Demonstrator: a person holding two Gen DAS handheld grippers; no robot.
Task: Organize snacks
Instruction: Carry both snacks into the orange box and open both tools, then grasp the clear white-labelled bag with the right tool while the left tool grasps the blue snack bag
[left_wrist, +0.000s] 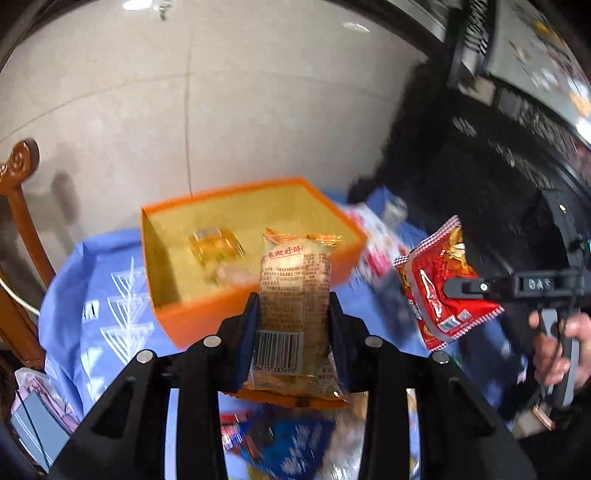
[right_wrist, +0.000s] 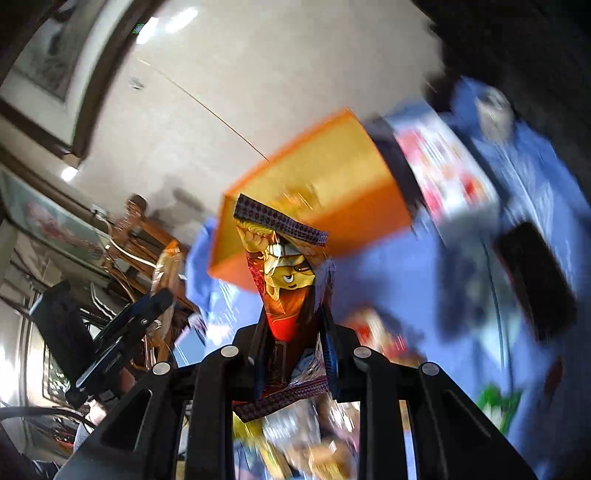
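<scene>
My left gripper is shut on a pale orange cracker packet, lifted above the blue tablecloth. Behind it stands an open orange box with a yellow packet lying inside. My right gripper is shut on a red snack bag with a cartoon face, held up in front of the same orange box. In the left wrist view that red bag hangs at the right in the other gripper, held by a hand. The left gripper and its cracker packet show at the left of the right wrist view.
Loose snack packets lie on the cloth below the grippers. A white and red package and a dark flat object sit right of the box. A wooden chair stands at the left. Dark shelving rises at the right.
</scene>
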